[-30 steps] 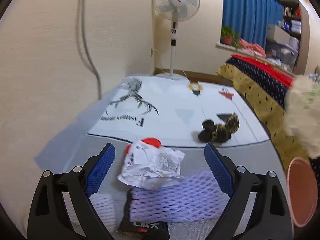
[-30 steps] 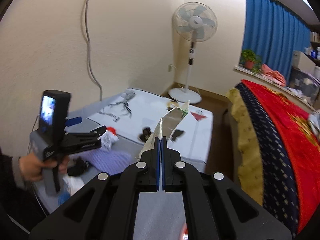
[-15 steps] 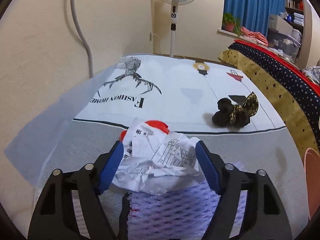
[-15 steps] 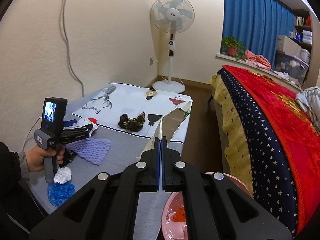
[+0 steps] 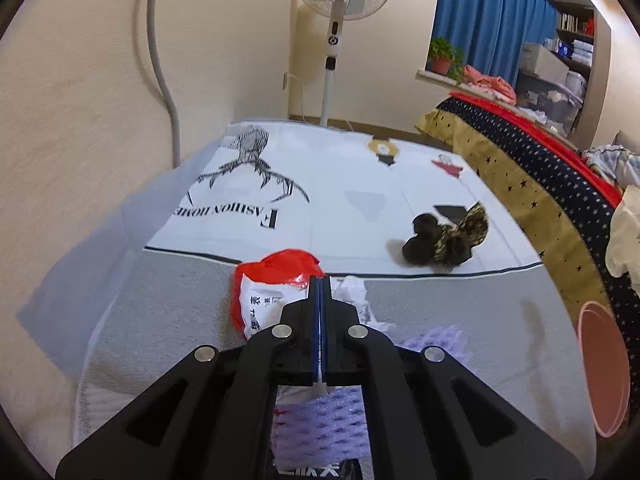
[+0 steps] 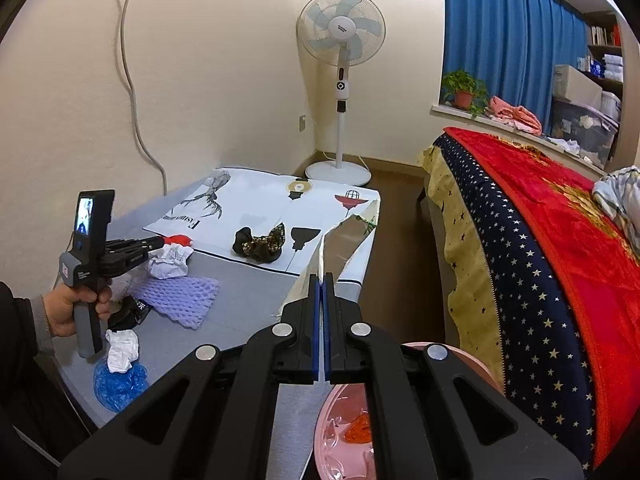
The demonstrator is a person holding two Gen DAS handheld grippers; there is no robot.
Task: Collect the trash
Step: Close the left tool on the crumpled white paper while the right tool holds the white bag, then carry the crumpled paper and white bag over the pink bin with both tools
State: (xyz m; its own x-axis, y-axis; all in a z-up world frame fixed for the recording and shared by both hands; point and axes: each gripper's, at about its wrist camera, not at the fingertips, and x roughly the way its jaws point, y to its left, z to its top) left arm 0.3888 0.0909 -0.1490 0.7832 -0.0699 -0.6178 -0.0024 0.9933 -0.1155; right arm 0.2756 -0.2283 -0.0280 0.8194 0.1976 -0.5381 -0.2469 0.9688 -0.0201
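Both wrist views checked. Landmark for positions: the table point(image 6: 240, 292).

- Bed point(image 6: 560, 260) with red and starred covers runs along the table's right side, a strip of floor between them.
- Standing fan point(image 6: 342, 36) beyond the table's far end, in the corner.
- Pink basin point(image 6: 460, 356) below the table's near right corner, orange scraps inside.
- Thin pale bag point(image 6: 344, 232) rises over the table's right edge. The right gripper point(image 6: 321, 276) has its jaws pressed together on the bag's edge, which leaves them at the tips.
- Purple foam net point(image 6: 184, 296) lies flat on the table's grey near half.
- Dark cloth bundle point(image 6: 260, 246) sits mid-table on the white printed cloth.
- Crumpled paper point(image 5: 264, 300), white with a red patch, is on the table just beyond the net. The left gripper point(image 5: 320, 278) has clamped down on it — paper bulges out either side of the blue pads and a white sliver shows between them. The paper rests on the table.
- A hand point(image 6: 68, 312) holds that gripper's handle at the table's near left.
- Black wrapper point(image 6: 132, 312), white tissue point(image 6: 122, 350) and blue plastic point(image 6: 120, 384) lie at the table's near left corner — untouched.
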